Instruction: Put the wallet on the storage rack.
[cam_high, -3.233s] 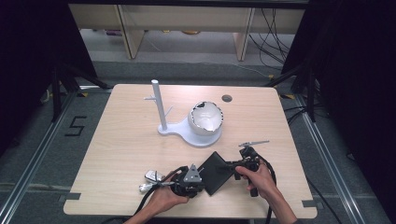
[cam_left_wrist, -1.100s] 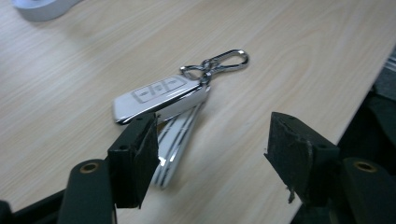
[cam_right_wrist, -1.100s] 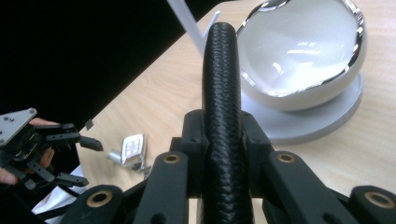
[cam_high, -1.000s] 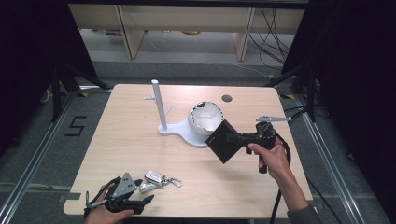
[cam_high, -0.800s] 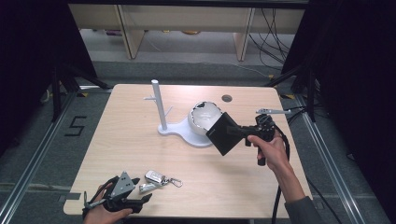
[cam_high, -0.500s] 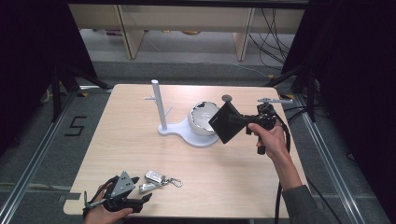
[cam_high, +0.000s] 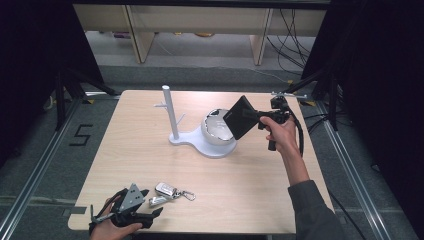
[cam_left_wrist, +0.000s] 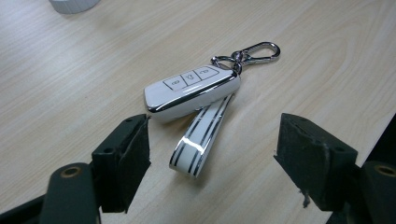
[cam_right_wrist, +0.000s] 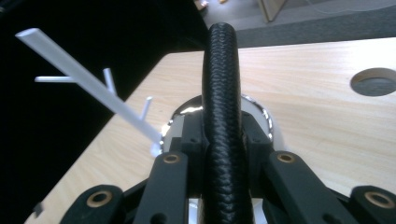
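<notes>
Item: black wallet (cam_high: 241, 116), clamped edge-on in right tongs (cam_high: 258, 117) over the bowl (cam_high: 216, 131) at twelve o'clock; may slip or clip the rim. Left tongs (cam_left_wrist: 212, 156), just opened wide, straddle the key fob (cam_left_wrist: 191, 88) untouched on the surface (cam_high: 280, 185); a shove could skid it.

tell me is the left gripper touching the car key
Apart. The left gripper view shows the left gripper open, bare table between each pad and the car key.

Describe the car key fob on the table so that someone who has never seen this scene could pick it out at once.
On the wooden table, look at the near edge by the left gripper. The key fob lies flat just beyond its open jaws, white with a chrome rim and three buttons. A striped strap and a metal clip hang from it, unlike the white stand farther back.
</notes>
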